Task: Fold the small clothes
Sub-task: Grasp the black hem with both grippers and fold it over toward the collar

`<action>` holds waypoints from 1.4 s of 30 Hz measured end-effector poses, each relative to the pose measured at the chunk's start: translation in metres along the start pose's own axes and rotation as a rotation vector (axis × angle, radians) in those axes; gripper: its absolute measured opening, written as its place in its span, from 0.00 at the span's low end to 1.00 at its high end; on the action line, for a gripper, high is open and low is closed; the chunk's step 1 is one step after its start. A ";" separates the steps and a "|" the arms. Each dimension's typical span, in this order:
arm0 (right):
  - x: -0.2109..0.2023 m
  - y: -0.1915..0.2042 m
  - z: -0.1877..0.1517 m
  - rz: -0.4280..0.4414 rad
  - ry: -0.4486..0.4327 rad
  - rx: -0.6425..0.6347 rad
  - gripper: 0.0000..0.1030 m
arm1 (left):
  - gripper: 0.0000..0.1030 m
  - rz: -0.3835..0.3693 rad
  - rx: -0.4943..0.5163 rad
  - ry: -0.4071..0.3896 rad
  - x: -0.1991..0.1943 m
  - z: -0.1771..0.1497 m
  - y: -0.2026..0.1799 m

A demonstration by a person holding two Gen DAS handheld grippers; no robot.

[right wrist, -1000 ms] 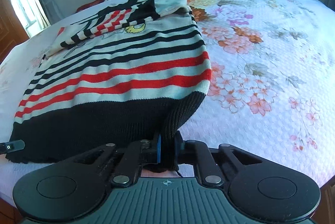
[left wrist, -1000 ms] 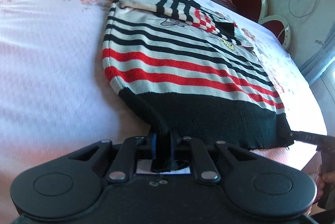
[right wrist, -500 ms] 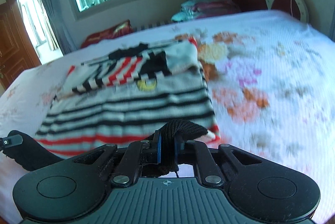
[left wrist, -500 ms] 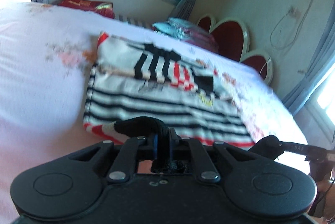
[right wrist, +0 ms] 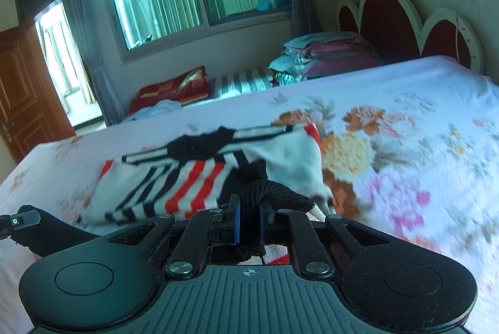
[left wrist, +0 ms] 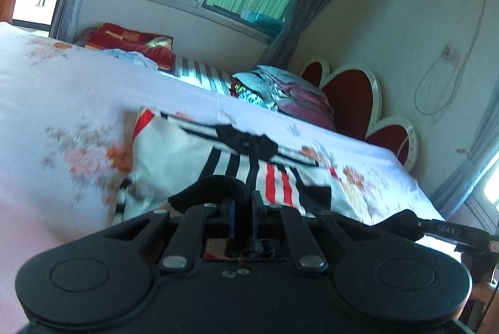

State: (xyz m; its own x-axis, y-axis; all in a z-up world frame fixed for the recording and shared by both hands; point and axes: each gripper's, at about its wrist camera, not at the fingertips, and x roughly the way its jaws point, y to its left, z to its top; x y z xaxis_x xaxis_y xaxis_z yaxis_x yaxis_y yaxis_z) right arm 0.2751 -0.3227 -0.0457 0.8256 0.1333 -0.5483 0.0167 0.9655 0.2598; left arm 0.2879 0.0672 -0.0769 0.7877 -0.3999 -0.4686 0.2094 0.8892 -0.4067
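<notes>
A small knit sweater (left wrist: 187, 159) with white, black and red stripes lies on the bed, its sleeves folded across the chest; it also shows in the right wrist view (right wrist: 187, 178). My left gripper (left wrist: 242, 210) is shut on the left corner of its black hem (left wrist: 212, 187), lifted over the body. My right gripper (right wrist: 249, 218) is shut on the right corner of the hem (right wrist: 277, 193), lifted likewise. The striped lower body is mostly hidden under the grippers. The right gripper's tip (left wrist: 443, 229) shows at the right of the left wrist view.
The bed (right wrist: 421, 122) has a white floral cover. A stack of folded clothes (right wrist: 327, 56) lies at the headboard (right wrist: 405, 28). A red cushion (left wrist: 131, 41) and a striped cloth (left wrist: 202, 73) lie beyond the far edge, under the window.
Both grippers have lifted the black hem off the bed and carried it forward toward the collar. The striped body has folded under and dropped out of sight.
</notes>
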 end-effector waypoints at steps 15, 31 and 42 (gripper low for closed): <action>0.127 -0.020 0.080 0.005 -0.025 0.061 0.10 | 0.08 0.089 -0.028 -0.026 0.115 0.075 0.015; 0.249 -0.049 0.086 -0.017 0.209 0.137 0.11 | 0.12 0.241 -0.074 0.154 0.217 0.087 0.052; 0.244 -0.065 0.110 -0.029 0.118 0.102 0.71 | 0.66 0.252 -0.157 0.039 0.201 0.101 0.068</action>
State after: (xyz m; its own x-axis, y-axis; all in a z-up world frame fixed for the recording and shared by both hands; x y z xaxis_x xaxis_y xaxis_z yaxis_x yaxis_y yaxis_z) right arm 0.5371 -0.3771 -0.1091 0.7523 0.1366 -0.6446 0.1022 0.9423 0.3188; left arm 0.5194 0.0702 -0.1194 0.7800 -0.1820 -0.5987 -0.0843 0.9175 -0.3887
